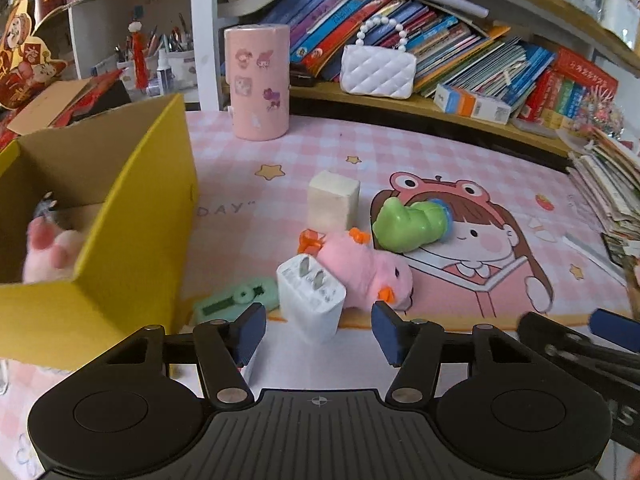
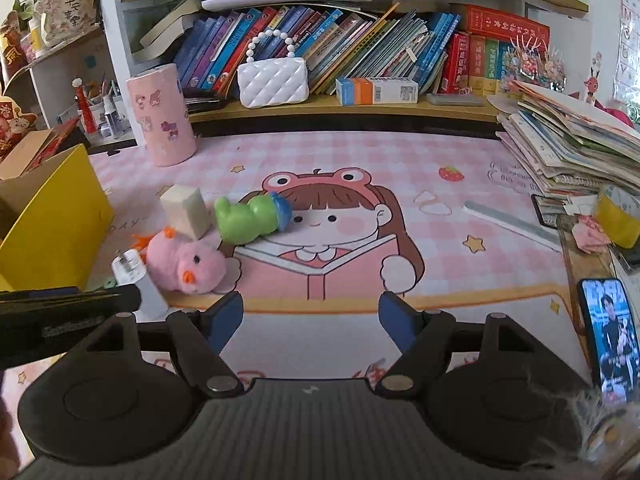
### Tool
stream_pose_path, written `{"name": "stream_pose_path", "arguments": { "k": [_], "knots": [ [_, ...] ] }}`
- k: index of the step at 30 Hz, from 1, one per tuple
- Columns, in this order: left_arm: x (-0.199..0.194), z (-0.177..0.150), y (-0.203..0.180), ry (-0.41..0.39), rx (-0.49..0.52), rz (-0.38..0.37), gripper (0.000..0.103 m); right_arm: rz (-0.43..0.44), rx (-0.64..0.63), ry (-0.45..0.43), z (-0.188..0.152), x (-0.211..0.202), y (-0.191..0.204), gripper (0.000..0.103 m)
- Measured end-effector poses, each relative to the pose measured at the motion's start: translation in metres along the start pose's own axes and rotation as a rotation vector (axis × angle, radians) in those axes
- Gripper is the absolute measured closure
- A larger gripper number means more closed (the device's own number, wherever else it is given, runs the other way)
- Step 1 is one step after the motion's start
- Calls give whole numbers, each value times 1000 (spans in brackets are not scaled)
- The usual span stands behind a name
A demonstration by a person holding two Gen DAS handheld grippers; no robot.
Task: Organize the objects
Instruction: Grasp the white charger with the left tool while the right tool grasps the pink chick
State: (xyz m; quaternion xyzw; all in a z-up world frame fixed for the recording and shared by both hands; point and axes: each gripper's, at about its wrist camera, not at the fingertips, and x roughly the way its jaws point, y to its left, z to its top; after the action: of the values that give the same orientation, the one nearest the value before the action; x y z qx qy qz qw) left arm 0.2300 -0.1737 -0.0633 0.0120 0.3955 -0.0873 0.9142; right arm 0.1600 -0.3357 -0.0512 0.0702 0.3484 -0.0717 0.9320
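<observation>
Left wrist view, left gripper (image 1: pixel 319 334) wide open, empty, white charger (image 1: pixel 310 302) at 12 o'clock, prongs up, touching pink plush (image 1: pixel 368 274), right gripper (image 2: pixel 311 322) wide open, empty.

The left hand-held gripper (image 1: pixel 318 330) is level and low over the counter, its blue-padded fingers (image 1: pixel 250 334) spread wide with nothing between them. The right hand-held gripper (image 2: pixel 311 318) sits just to its right, jaws likewise parted and holding nothing, and its fingers (image 2: pixel 394 320) point toward the far side.
</observation>
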Motion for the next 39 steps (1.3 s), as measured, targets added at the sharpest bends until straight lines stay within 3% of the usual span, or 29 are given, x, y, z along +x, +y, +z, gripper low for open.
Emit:
{"name": "stream_pose_path", "arguments": {
  "k": [8,11,12,20,28,31,34,38,39],
  "knots": [
    [39,9,0,46,-26,72,58,-8,1,12,5,7,-14,29],
    [36,8,1,43,-20,92,69,-2,0,22,5,10,-17,29],
    [33,8,3,42,-20,91,78,3,-1,26,5,11,-17,29],
    [-27,0,29,17,-73,13,78,125,-88,40,10,32,4,26],
    [-71,-19,52,50,-109,80,78,313,-388,48,17,72,66,21],
    [-81,-26,61,60,-137,101,78,338,-450,41,18,87,87,22],
    [-87,-30,65,60,-144,110,78,331,-481,69,17,107,103,28],
    [-90,-32,65,55,-145,110,78,370,-432,84,17,122,105,57],
    [-91,-33,65,52,-144,106,78,363,-435,83,18,121,105,58]
  ]
}}
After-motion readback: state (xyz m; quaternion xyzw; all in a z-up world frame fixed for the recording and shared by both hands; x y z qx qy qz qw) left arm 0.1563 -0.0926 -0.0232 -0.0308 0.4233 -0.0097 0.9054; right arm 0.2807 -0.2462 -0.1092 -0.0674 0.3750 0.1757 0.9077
